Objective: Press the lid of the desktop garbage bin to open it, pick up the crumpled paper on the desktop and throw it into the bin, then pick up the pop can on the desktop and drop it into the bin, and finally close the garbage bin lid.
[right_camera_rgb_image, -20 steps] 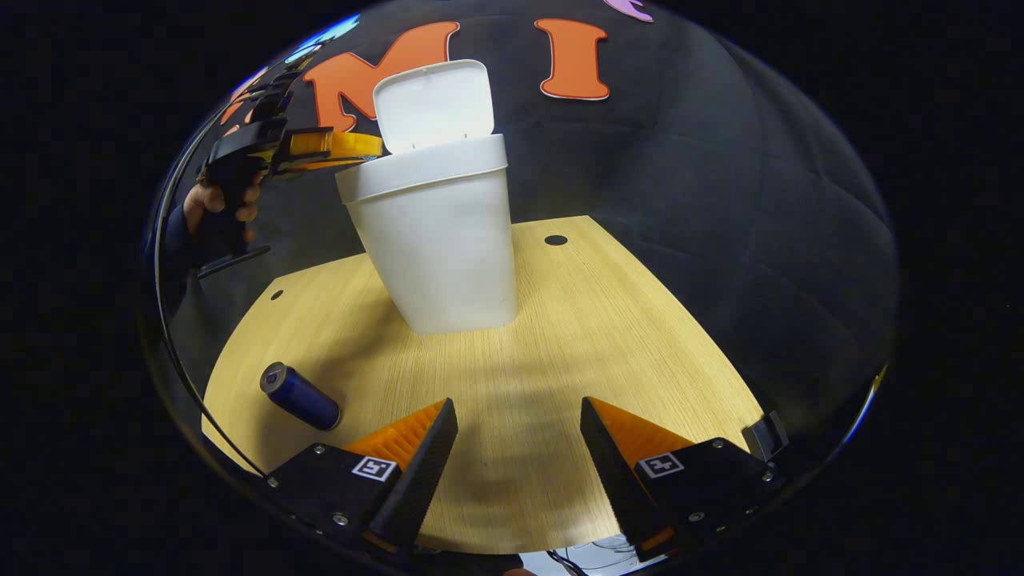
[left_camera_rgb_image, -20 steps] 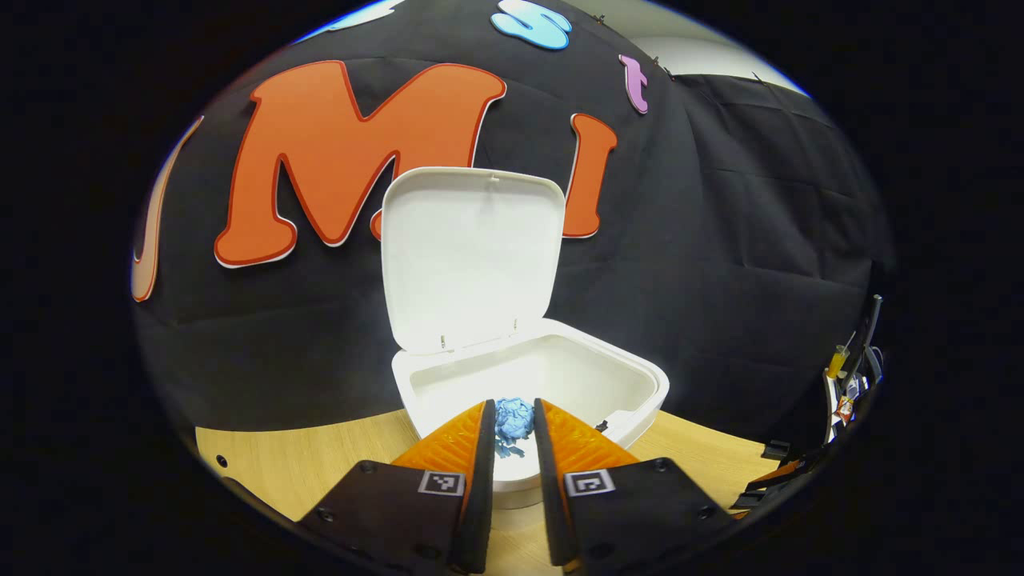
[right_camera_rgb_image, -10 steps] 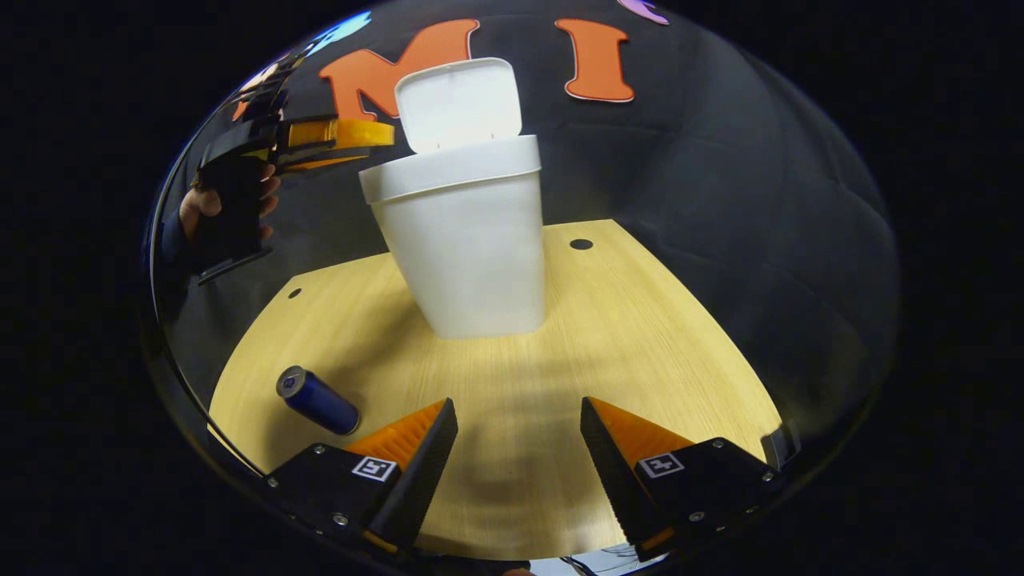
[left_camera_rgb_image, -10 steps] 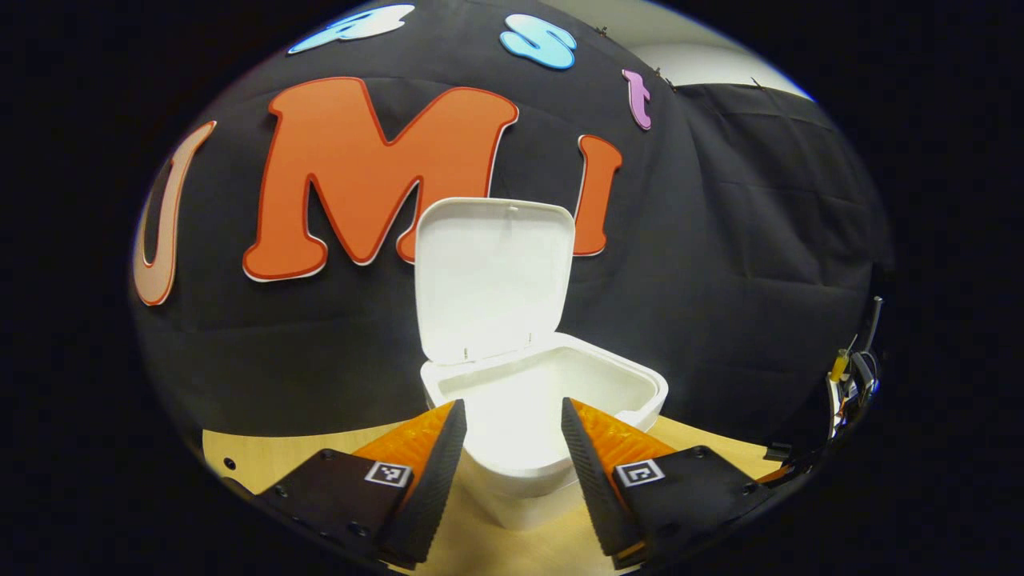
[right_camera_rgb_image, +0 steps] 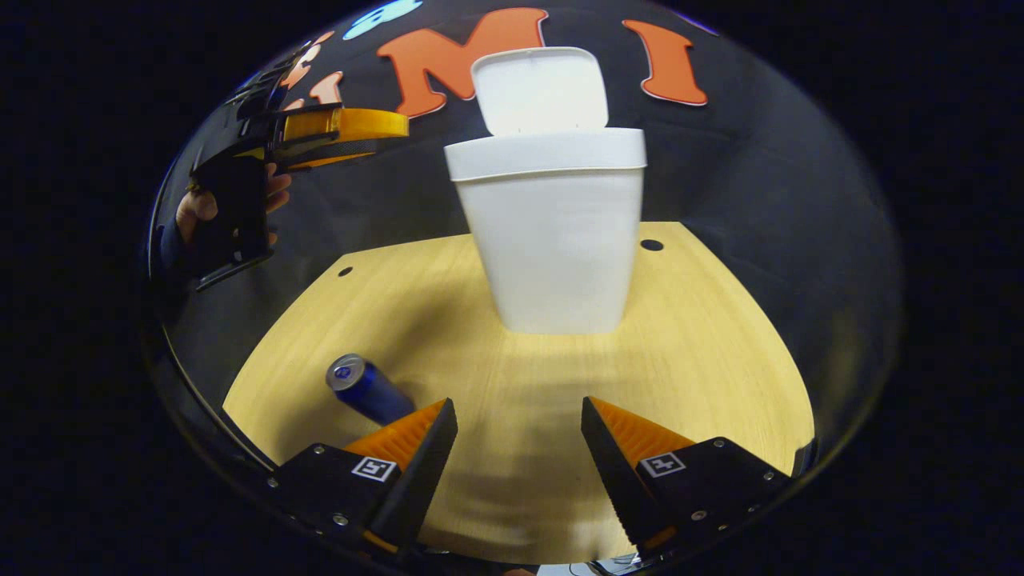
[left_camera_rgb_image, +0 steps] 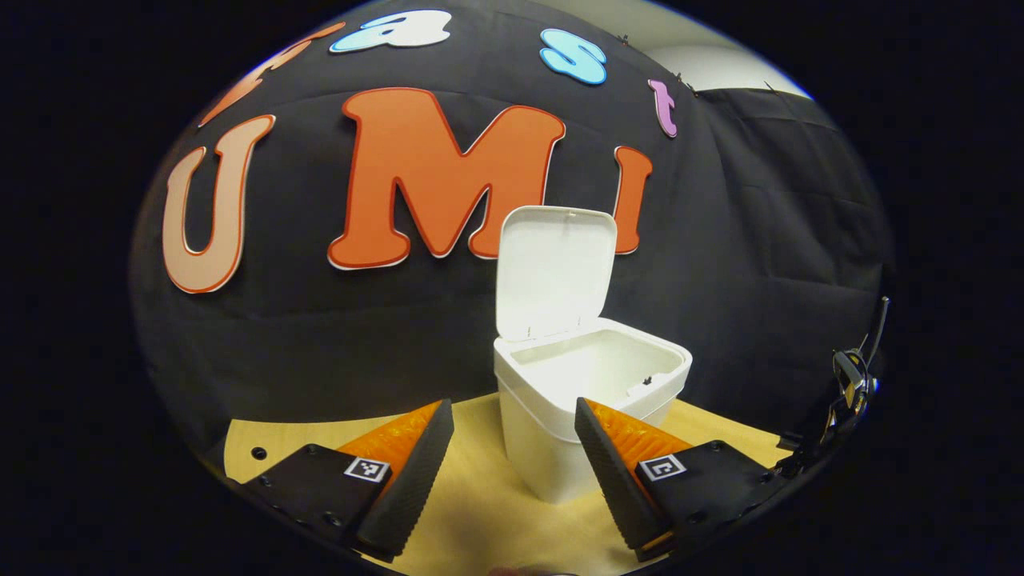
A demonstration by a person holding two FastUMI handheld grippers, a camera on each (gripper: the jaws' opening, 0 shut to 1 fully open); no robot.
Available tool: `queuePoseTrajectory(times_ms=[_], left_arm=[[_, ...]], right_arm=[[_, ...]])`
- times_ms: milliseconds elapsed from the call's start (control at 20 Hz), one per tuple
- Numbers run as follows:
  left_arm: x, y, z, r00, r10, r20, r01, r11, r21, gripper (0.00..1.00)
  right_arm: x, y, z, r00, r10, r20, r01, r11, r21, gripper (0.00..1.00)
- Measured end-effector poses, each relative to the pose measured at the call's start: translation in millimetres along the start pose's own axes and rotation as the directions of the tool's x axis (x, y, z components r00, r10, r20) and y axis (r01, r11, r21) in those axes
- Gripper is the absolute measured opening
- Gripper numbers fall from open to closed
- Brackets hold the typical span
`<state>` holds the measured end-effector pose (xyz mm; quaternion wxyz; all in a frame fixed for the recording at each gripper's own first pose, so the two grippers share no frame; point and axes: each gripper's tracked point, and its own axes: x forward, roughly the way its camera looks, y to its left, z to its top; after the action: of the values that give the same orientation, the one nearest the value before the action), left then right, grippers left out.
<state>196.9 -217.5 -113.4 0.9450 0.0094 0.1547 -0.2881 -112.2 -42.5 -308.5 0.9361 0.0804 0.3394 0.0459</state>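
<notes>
right gripper [right_camera_rgb_image: 518,416]: jaws wide apart, holding nothing, low over the pale wooden desktop [right_camera_rgb_image: 704,360] | blue pop can [right_camera_rgb_image: 366,390] lying on its side just by its near finger, so I'd swing over and pinch across the body | left gripper [left_camera_rgb_image: 512,416]: open, empty too | white plastic bin [right_camera_rgb_image: 556,232] beyond, lid [right_camera_rgb_image: 538,90] up, ready for the drop

Looks like a lab recording booth, not a home. Black cloth wall [left_camera_rgb_image: 720,264] draped behind a bare light-wood desktop [right_camera_rgb_image: 704,344] with small round holes [right_camera_rgb_image: 651,245], ahead of the jaws. Cable and clamp clutter [left_camera_rgb_image: 850,384] at the far right edge, past the right finger.
</notes>
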Motion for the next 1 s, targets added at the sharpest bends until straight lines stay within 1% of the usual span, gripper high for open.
queuePoseTrajectory(times_ms=[150,300,550,600,650,700,800,850,900,950,1000], left_arm=[[-21.8,17.1,-12.6,0.999,0.044,-0.015,-0.043,0.999,0.019,0.97],[-42.1,31.9,-30.7,0.995,0.091,-0.045,-0.089,0.995,0.041,0.98],[-80.6,53.7,-50.0,0.983,0.169,-0.072,-0.169,0.986,0.013,0.97],[-86.1,58.7,-54.3,0.979,0.189,-0.082,-0.189,0.982,0.01,0.99],[-92.1,64.4,-59.4,0.973,0.211,-0.093,-0.211,0.978,0.011,0.99],[-101.1,68.9,-63.9,0.968,0.231,-0.103,-0.231,0.973,0.011,0.97],[-118.1,77.5,-71.0,0.956,0.27,-0.117,-0.271,0.963,0.012,0.97],[-125.5,81.5,-73.3,0.949,0.29,-0.122,-0.29,0.957,0.012,0.95],[-133.7,84.5,-77.7,0.943,0.309,-0.127,-0.31,0.951,0.012,0.97],[-141.4,86.9,-80.8,0.936,0.326,-0.134,-0.328,0.945,0.011,0.95],[-150.9,90.4,-84.8,0.929,0.344,-0.14,-0.346,0.938,0.011,0.97]], right_arm=[[5.6,24.8,-5.6,0.997,0.067,-0.025,-0.068,0.997,-0.048,0.95],[10.8,44.6,-10.6,0.991,0.119,-0.054,-0.125,0.986,-0.112,0.97],[23.1,70.9,-22.8,0.975,0.194,-0.109,-0.212,0.957,-0.198,0.98],[26.8,76.3,-25.7,0.97,0.21,-0.121,-0.232,0.95,-0.211,0.98],[31.0,80.3,-28.3,0.966,0.225,-0.13,-0.25,0.941,-0.228,0.98],[34.6,85.3,-30.4,0.961,0.239,-0.138,-0.267,0.932,-0.246,0.98],[38.5,95.9,-36.2,0.951,0.268,-0.157,-0.302,0.913,-0.275,0.98],[42.0,102.0,-37.9,0.945,0.282,-0.165,-0.319,0.904,-0.285,0.98],[45.4,108.1,-39.1,0.94,0.294,-0.173,-0.334,0.895,-0.296,0.98],[50.0,112.9,-40.7,0.937,0.301,-0.178,-0.344,0.888,-0.307,0.98],[53.5,118.0,-41.5,0.933,0.311,-0.183,-0.355,0.881,-0.313,0.98]])
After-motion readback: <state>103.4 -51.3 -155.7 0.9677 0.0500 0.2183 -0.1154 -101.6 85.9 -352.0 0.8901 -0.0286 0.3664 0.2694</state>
